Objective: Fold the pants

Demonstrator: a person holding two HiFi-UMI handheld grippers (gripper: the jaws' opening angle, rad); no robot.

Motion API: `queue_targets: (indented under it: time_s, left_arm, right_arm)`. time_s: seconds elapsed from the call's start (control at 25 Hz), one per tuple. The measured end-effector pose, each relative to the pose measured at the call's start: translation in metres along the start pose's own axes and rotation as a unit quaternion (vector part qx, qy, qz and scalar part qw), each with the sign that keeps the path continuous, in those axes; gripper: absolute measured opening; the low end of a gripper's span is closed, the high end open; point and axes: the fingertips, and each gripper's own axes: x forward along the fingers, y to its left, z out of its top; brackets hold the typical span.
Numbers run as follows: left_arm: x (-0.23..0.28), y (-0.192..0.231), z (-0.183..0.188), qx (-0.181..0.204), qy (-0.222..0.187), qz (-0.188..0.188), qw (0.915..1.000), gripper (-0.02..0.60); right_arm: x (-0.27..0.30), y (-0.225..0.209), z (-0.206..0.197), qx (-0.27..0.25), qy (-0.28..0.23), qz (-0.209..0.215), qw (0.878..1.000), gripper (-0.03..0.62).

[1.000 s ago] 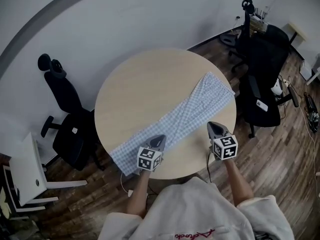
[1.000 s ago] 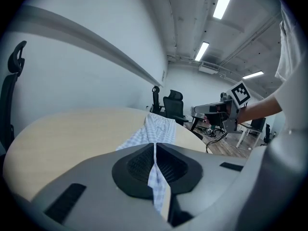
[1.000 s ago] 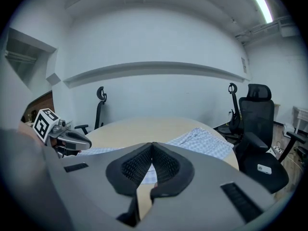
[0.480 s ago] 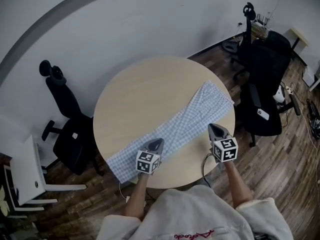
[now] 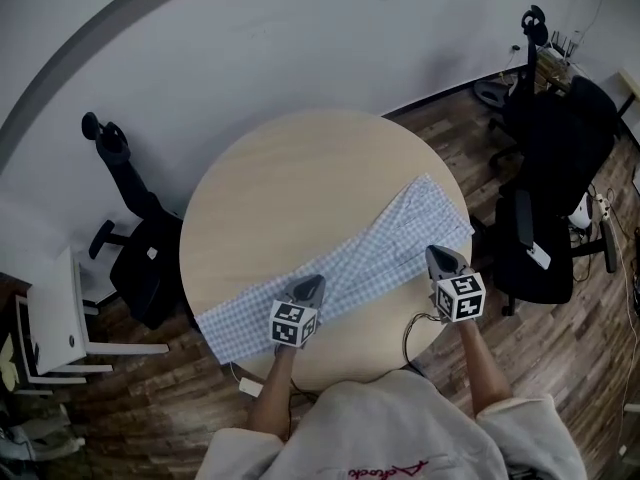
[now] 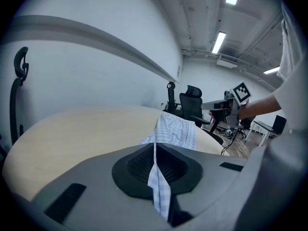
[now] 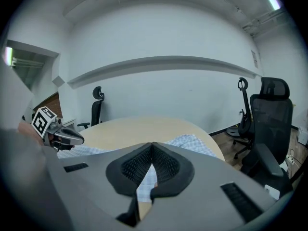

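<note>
The blue-and-white checked pants (image 5: pixel 345 263) lie stretched in a long diagonal strip across the round wooden table (image 5: pixel 290 183), from its near left edge to its right side. My left gripper (image 5: pixel 311 286) is shut on the pants' near edge toward the left end; in the left gripper view a fold of cloth (image 6: pixel 159 186) is pinched between the pads. My right gripper (image 5: pixel 440 257) is shut on the same edge near the right end, with cloth (image 7: pixel 143 184) showing between its pads. The left end droops over the table's rim.
A black office chair (image 5: pixel 135 243) stands left of the table and others (image 5: pixel 555 163) stand to the right. White furniture (image 5: pixel 55 323) sits at the far left. A cable (image 5: pixel 412 330) hangs below the table's near edge. The floor is dark wood.
Both grippers have moved left along the table's near side with the cloth in them. The pants have slid left, and their left end now hangs further past the rim.
</note>
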Motion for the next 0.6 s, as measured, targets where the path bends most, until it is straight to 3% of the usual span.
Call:
queue_targets:
  time_s: [0.32, 0.6]
  left_arm:
    - [0.008, 0.027, 0.000, -0.041, 0.014, 0.082, 0.9956, 0.043]
    - [-0.007, 0.036, -0.020, -0.065, 0.044, 0.154, 0.9850, 0.043]
  right_arm:
    - [0.057, -0.044, 0.024, -0.058, 0.017, 0.066, 0.996, 0.029]
    - [0.097, -0.077, 0.048, -0.142, 0.025, 0.124, 0.982, 0.029]
